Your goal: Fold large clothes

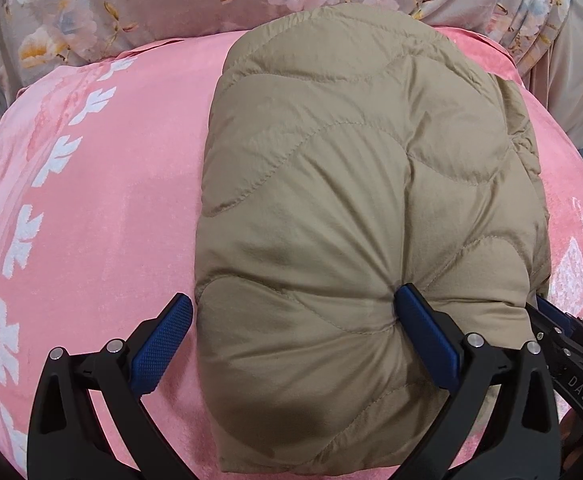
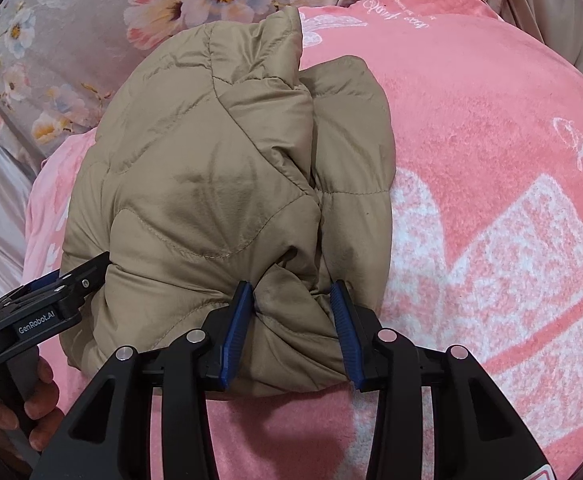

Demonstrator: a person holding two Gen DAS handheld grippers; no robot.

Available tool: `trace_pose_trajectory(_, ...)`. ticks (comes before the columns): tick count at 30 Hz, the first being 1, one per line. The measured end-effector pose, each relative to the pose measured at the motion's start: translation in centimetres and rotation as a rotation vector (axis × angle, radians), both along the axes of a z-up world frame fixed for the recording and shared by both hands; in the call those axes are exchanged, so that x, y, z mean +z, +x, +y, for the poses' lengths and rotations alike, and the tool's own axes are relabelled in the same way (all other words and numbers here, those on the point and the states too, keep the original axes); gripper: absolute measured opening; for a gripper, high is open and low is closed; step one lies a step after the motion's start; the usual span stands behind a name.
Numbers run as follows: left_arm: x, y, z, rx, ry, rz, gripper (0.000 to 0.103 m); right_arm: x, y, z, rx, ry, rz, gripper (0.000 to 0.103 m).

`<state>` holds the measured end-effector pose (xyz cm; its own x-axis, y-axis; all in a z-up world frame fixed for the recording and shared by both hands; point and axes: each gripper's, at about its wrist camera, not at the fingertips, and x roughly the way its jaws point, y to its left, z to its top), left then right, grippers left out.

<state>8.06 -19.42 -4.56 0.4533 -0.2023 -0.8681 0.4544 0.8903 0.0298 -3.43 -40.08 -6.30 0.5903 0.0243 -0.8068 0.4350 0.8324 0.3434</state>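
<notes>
A tan quilted jacket (image 1: 331, 200) lies folded into a puffy bundle on a pink blanket (image 1: 91, 220). My left gripper (image 1: 295, 320) straddles its near left corner with jaws spread wide. The right finger (image 1: 423, 332) dents the fabric, while the left finger (image 1: 167, 332) sits just beside the jacket's edge over the blanket. My right gripper (image 2: 291, 312) is shut on a bunched fold at the near right corner of the jacket (image 2: 211, 180), with cloth puckered between both blue pads. Each gripper shows at the edge of the other's view.
The pink blanket (image 2: 491, 200) with white patterns spreads right and left of the jacket. Grey floral bedding (image 1: 171, 8) lies behind it. A hand (image 2: 31, 412) holds the left gripper's handle at the lower left of the right wrist view.
</notes>
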Motion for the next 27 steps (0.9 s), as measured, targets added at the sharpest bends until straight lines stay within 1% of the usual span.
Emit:
trace_pose_trajectory(13, -0.4, -0.3, -0.5, 0.001, 0.027, -0.043, 0.098, -0.4, -0.8, 0.4, -0.010, -0.001, -0.008, 0.039)
trace_pose_trajectory(16, -0.3, -0.6, -0.6, 0.004, 0.038, -0.062, 0.098, -0.5, -1.0, 0.4, -0.011, 0.006, -0.015, 0.040)
trace_pose_trajectory(18, -0.2, -0.5, -0.5, 0.004, 0.035, -0.060, 0.098, -0.1, -1.3, -0.1, -0.017, 0.025, -0.006, 0.041)
trace_pose_trajectory(20, 0.4, -0.2, 0.2, 0.011, -0.002, -0.014, 0.098, 0.9, -1.7, -0.8, -0.017, 0.056, 0.003, 0.042)
trace_pose_trajectory(22, 1.2, 1.0, 2.0, 0.028, -0.102, 0.081, 0.098, 2.7, -2.8, -2.5, -0.034, 0.097, -0.063, 0.044)
trace_pose_trajectory(23, 1.4, 1.6, 2.8, 0.047, -0.142, 0.110, 0.098, 3.1, -3.2, -3.5, -0.053, 0.112, -0.084, 0.045)
trace_pose_trajectory(24, 1.8, 2.5, 4.1, 0.081, -0.188, 0.135, 0.098, 3.5, -3.6, -4.9, -0.080, 0.136, -0.105, 0.049)
trace_pose_trajectory(25, 2.1, 3.6, 5.2, 0.115, -0.224, 0.152, 0.098, 3.4, -3.8, -6.1, -0.100, 0.155, -0.114, 0.053)
trace_pose_trajectory(26, 2.2, 4.3, 5.9, 0.135, -0.245, 0.161, 0.098, 2.9, -3.8, -7.9, -0.135, 0.190, -0.109, 0.054)
trace_pose_trajectory(27, 2.3, 5.3, 6.5, 0.155, -0.263, 0.173, 0.098, 2.1, -3.4, -9.1, -0.151, 0.222, -0.087, 0.054)
